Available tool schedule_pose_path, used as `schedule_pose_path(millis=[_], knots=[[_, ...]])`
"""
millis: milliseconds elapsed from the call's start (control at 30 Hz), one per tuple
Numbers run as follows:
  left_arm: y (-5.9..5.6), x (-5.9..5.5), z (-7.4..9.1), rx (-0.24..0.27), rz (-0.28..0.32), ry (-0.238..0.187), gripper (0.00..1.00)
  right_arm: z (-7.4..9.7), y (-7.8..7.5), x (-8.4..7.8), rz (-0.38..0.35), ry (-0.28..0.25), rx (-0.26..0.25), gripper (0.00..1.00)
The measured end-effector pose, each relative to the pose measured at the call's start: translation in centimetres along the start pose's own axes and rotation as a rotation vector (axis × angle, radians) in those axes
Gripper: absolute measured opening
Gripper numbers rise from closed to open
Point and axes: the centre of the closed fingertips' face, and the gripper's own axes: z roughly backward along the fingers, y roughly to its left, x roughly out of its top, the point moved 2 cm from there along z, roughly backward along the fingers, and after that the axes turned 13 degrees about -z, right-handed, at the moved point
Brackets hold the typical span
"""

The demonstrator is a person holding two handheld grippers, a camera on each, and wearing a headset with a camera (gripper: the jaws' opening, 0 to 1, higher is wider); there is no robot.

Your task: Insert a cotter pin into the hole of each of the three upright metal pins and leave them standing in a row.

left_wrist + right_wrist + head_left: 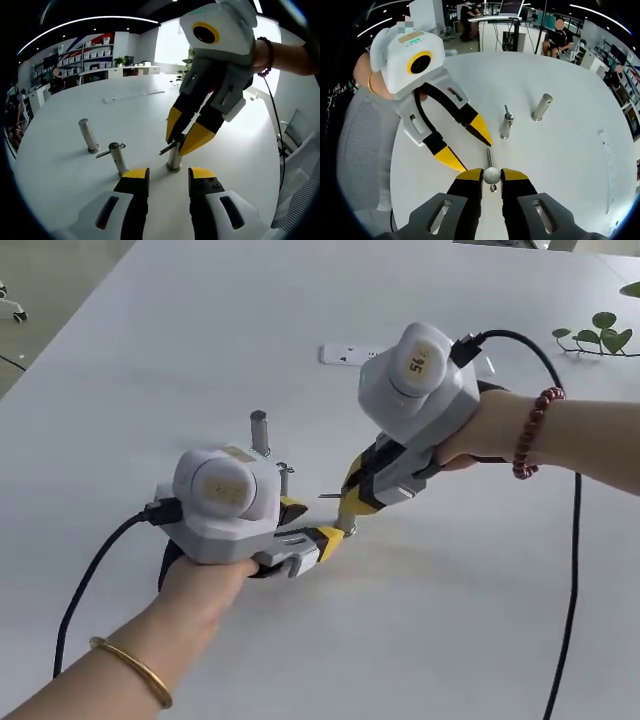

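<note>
Metal pins stand three in a row on the white worktop (150, 360). The far pin (88, 134) is upright and bare. The middle pin (118, 159) is upright too, with a cotter (104, 152) lying crosswise through its head. All the action is at the front pin (174, 160): the right hand-held gripper (492, 176) is over it from above, yellow jaws pinched in tight against either side of its rounded top. A second cotter (489, 157) pokes out sideways from the pin's head, just past the tips. The left hand-held gripper (168, 173) sits low, close in front of that same pin, with its jaws spread wide and holding nothing, just short of the base.
</note>
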Motion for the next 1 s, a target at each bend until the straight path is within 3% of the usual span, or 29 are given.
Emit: schedule_pose_path(millis=[333, 533, 1000], knots=[[-0.4, -0.1, 0.7, 0.000, -0.002, 0.001, 0.31, 0.1, 0.1, -0.2, -0.006, -0.012, 0.005, 0.08], [-0.5, 0.7, 1.9, 0.012, 0.012, -0.028, 0.33, 0.2, 0.4, -0.2, 0.002, -0.011, 0.003, 0.08], [0.0, 1.9, 4.6, 0.045, -0.023, -0.047, 0.46, 0.5, -1.7, 0.2, -0.012, -0.006, -0.031, 0.08]])
